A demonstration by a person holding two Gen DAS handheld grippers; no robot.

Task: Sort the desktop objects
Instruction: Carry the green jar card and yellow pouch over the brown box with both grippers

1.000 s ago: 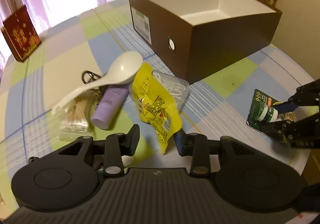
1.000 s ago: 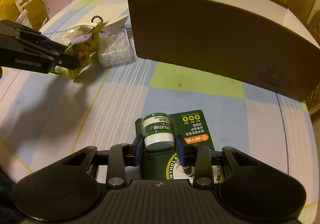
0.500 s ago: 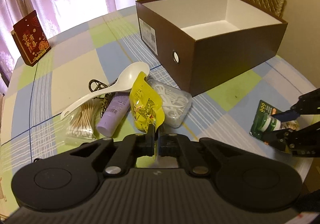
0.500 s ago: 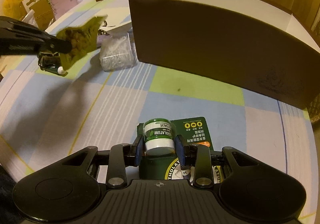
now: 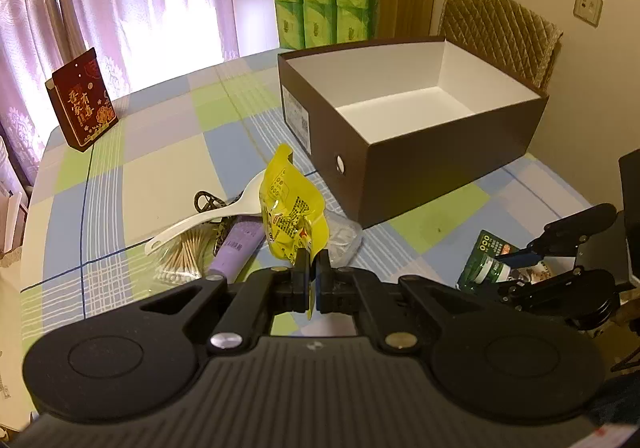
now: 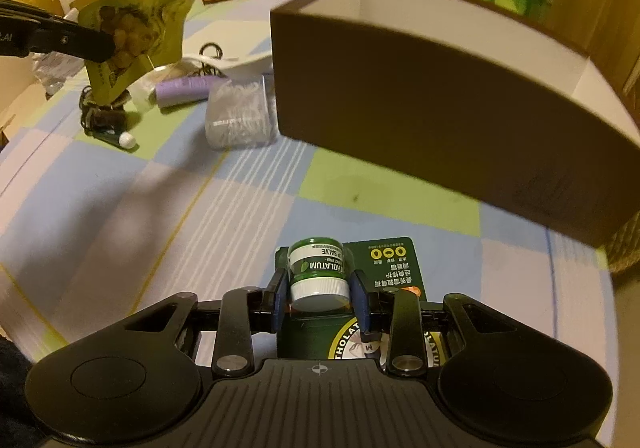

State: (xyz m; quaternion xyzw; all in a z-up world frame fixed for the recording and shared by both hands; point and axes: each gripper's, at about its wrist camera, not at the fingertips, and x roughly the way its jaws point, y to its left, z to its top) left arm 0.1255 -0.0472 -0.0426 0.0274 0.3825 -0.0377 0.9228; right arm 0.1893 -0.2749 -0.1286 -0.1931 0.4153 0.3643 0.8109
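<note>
My left gripper (image 5: 313, 272) is shut on the lower edge of a yellow snack packet (image 5: 291, 210), which hangs lifted above the table; the packet (image 6: 132, 36) shows at the upper left of the right wrist view. My right gripper (image 6: 318, 290) is shut on a small green salve jar (image 6: 318, 272) fixed to its green blister card (image 6: 392, 268), low over the checked tablecloth; the jar (image 5: 486, 268) also shows in the left wrist view. An open brown box (image 5: 440, 152) with a white inside stands beyond both.
On the cloth lie a white spoon (image 5: 208, 218), a purple tube (image 5: 238, 244), a bag of cotton swabs (image 5: 182, 256), a clear box of floss picks (image 6: 238, 114) and a dark cord (image 6: 98, 116). A red gift box (image 5: 82, 100) stands far left; a padded chair (image 5: 500, 28) behind.
The left gripper closed on the yellow packet's edge and rose, lifting it off the pile. The right gripper stayed shut on the salve jar in about the same place.
</note>
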